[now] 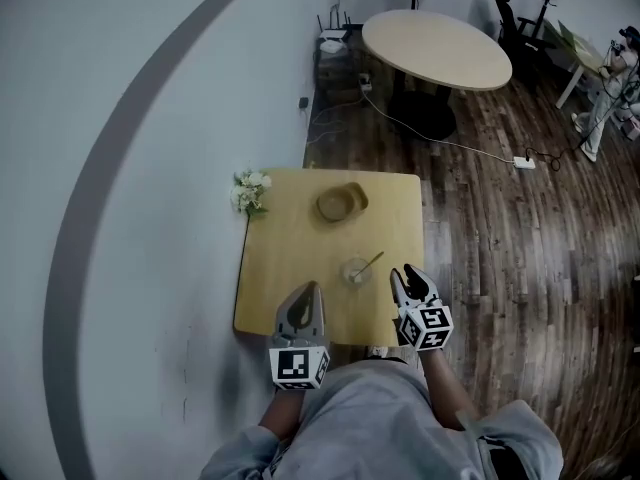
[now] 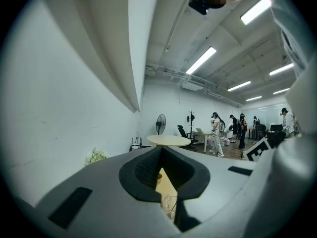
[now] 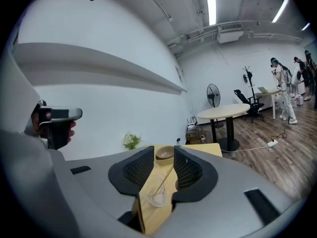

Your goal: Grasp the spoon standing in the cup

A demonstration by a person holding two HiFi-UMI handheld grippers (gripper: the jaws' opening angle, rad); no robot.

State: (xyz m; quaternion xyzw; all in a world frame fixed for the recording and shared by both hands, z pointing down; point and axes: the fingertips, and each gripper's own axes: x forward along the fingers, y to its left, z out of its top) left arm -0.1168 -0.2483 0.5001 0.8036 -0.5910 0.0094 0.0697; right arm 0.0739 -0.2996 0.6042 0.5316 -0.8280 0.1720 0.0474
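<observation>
1. A clear cup (image 1: 356, 272) stands near the front middle of the square wooden bench (image 1: 290, 268).
2. 1 spoon (image 1: 369, 263) stands in the cup. Its bowl end is down inside and its handle leans over the rim toward the far right.
3. A tan bowl (image 1: 341, 203) sits farther back on the bench, well apart from the cup. Whether it holds anything cannot be told.
4. A small bunch of white flowers (image 1: 249, 192) is at the bench's far left corner, by the wall.
5. The right gripper (image 1: 405, 271) hovers just right of the cup, not touching it. Its jaws are spread wide and grip nothing.
6. The left gripper (image 1: 307, 289) is at the near edge, left of the cup. Its jaws meet at the tips and hold nothing.
</observation>
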